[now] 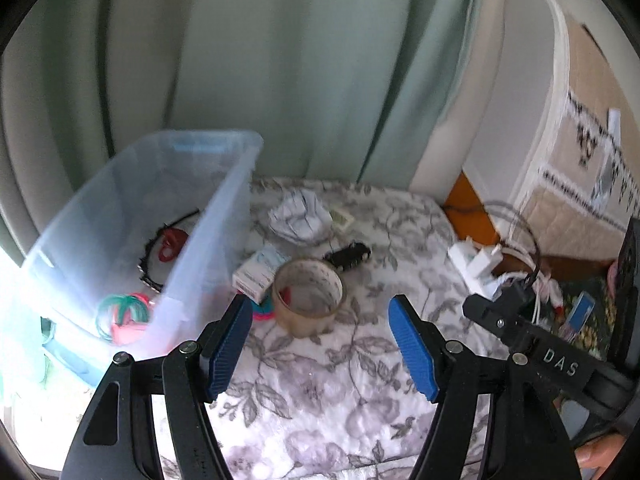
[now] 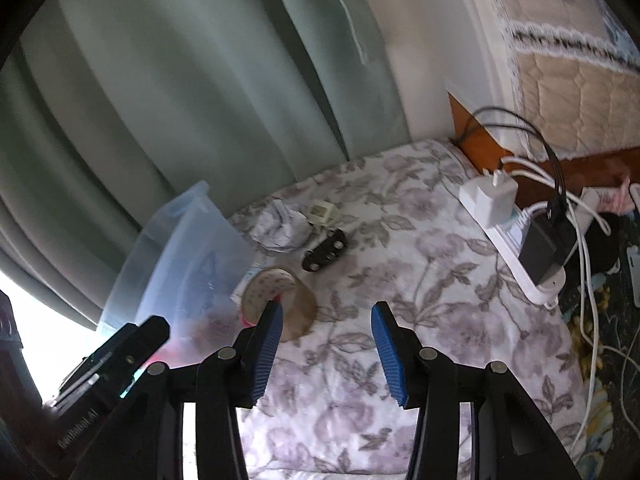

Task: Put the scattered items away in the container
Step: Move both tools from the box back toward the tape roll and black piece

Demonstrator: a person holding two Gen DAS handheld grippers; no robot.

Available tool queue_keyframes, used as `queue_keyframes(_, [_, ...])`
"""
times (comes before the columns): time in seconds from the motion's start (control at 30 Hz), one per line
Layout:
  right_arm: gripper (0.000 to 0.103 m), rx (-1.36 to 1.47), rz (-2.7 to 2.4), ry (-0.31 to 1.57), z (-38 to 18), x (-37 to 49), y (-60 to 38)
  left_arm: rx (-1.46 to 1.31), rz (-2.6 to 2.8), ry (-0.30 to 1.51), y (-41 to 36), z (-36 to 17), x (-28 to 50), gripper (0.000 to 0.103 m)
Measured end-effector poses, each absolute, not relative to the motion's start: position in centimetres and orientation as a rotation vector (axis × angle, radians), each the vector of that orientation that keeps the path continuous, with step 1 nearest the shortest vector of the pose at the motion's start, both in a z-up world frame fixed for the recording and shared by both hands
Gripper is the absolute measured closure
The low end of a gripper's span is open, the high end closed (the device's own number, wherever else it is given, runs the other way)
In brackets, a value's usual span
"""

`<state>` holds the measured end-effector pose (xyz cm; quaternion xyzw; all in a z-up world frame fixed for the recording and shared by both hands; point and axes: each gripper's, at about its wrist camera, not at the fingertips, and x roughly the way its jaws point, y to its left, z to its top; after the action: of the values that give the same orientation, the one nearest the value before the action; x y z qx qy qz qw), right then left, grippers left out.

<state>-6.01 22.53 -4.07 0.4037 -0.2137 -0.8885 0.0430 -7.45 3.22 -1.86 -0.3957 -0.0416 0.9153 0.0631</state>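
Note:
A clear plastic bin [image 1: 212, 216] [image 2: 188, 248] stands at the left on a floral bedspread [image 1: 320, 392] [image 2: 400, 272]; inside lie a black headband, a red piece and green bangles [image 1: 122, 312]. Beside the bin sit a tape roll [image 1: 308, 298] [image 2: 280, 300], a small white box [image 1: 258, 272], a black hair clip [image 1: 348, 257] [image 2: 325, 255], crumpled paper [image 1: 298, 218] [image 2: 280, 226] and a small pale square item [image 2: 320, 213]. My left gripper [image 1: 320, 316] hangs open just short of the tape roll, nothing between its fingers. My right gripper [image 2: 326, 322] is open and empty, right of the roll.
A white power strip [image 2: 516, 236] [image 1: 476, 268] with chargers and cables lies at the right edge of the bedspread. A mattress side [image 2: 560, 92] and a green curtain [image 1: 300, 80] bound the back. Part of the right gripper [image 1: 520, 328] crosses the left wrist view.

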Motion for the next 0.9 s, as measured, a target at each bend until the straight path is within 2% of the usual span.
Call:
queue_keyframes(0.67, [0.053, 1.513, -2.594, -0.667, -12.1, -11.6, 23.3, -1.472, 2.65, -0.02, 5.2, -12.0, -15.2, 0.031])
queue_keyframes(0.8, [0.046, 1.539, -2.565, -0.675, -13.2, -12.3, 23.1, -1.488, 2.67, 0.01, 5.2, -13.1, -16.6, 0.031])
queue_keyframes(0.9, [0.045, 1.556, -2.55, -0.68, -13.8, -12.9, 23.0, -1.507, 2.662, 0.013, 5.2, -13.7, -17.6, 0.026])
